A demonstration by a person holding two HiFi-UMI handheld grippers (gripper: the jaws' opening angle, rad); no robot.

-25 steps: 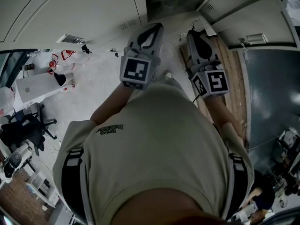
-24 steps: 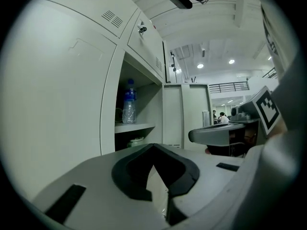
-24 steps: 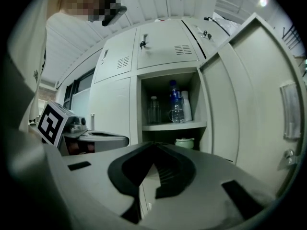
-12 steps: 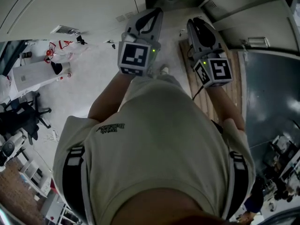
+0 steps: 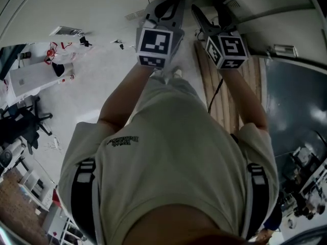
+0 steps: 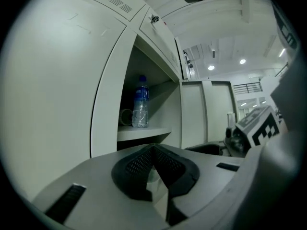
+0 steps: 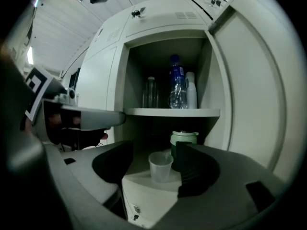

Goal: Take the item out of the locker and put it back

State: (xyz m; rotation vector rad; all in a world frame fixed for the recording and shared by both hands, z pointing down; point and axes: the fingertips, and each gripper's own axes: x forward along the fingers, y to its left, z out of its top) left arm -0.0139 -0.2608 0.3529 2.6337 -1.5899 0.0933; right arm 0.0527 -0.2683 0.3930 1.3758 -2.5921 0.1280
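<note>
Right gripper view: right claw [image 7: 155, 153] just opening, cup [image 7: 160, 169] loose between; left claw [image 6: 153, 150] clenched.

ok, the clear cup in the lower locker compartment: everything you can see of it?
The cup is a translucent tumbler, plastic by the look, tapering toward its base, lidless, seemingly empty. It stands upright, mouth up, on a white box in the lower compartment of the locker, under the shelf. A green-lidded container stands close behind it; whether they touch I cannot tell.

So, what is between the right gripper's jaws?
A clear plastic cup, untouched, in the right gripper view; the right gripper has just been opening its jaws.
</note>
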